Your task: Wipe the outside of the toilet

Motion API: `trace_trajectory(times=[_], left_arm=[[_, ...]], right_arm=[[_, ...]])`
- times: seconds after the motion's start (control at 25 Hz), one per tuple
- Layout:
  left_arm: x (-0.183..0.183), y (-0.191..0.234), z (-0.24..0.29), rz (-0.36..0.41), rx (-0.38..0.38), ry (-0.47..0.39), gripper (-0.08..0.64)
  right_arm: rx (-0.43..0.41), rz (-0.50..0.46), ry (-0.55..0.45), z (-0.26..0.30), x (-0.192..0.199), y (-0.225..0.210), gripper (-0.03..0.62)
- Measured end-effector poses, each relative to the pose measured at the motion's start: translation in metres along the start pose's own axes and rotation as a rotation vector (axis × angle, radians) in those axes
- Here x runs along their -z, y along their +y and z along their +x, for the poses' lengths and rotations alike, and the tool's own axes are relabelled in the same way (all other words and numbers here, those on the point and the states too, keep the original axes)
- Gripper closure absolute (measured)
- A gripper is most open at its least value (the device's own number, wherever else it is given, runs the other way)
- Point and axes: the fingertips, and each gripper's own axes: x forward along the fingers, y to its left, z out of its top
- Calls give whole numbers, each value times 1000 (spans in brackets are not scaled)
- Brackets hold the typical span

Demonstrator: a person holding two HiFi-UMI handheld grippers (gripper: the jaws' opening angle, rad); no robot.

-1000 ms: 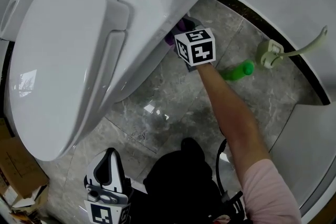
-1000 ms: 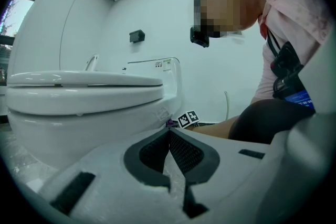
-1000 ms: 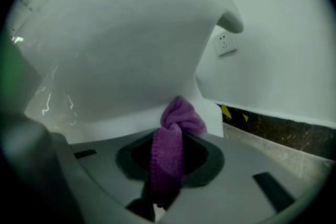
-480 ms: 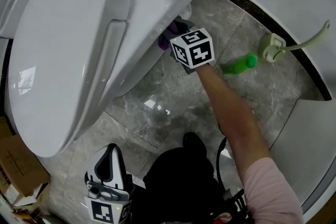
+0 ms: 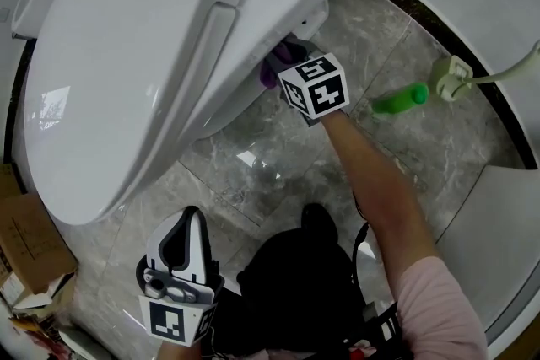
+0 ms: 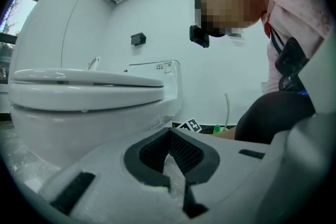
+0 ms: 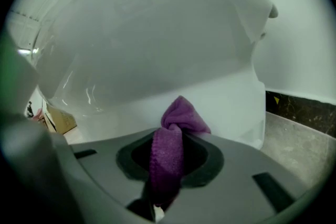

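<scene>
Your right gripper [image 7: 169,162] is clamped on the purple cloth [image 7: 178,120], and the cloth touches the lower side of the toilet [image 5: 126,80], at 3 o'clock from the lid in the head view. I judge this is the wiping step. Press the cloth flat on the curve and move it in long strokes that overlap, down to the floor edge. Your left gripper [image 6: 169,139] has its jaws together on nothing, at 6 o'clock. The toilet is white and glossy, with the lid shut.
</scene>
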Motion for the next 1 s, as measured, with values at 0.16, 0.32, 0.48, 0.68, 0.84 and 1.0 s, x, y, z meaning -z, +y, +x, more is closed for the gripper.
trace_trajectory(times=[0.16, 0.32, 0.48, 0.68, 0.84, 1.0], left_arm=[[-1, 3, -4, 11, -24, -27, 552], [3, 5, -8, 30, -31, -37, 552], [15, 7, -6, 66, -36, -20, 552], [34, 18, 3, 60, -17, -21, 552], [47, 24, 16, 39, -24, -30, 552], [56, 28, 31, 18, -24, -30, 552]], right_arm=[[-18, 5, 7, 1, 7, 18, 512], [-40, -5, 17, 1, 13, 36, 512], [-59, -4, 30, 3, 19, 52, 513], [-45, -8, 36, 5, 23, 65, 514], [-56, -13, 44, 7, 27, 79, 514], [-78, -21, 54, 10, 34, 97, 514]])
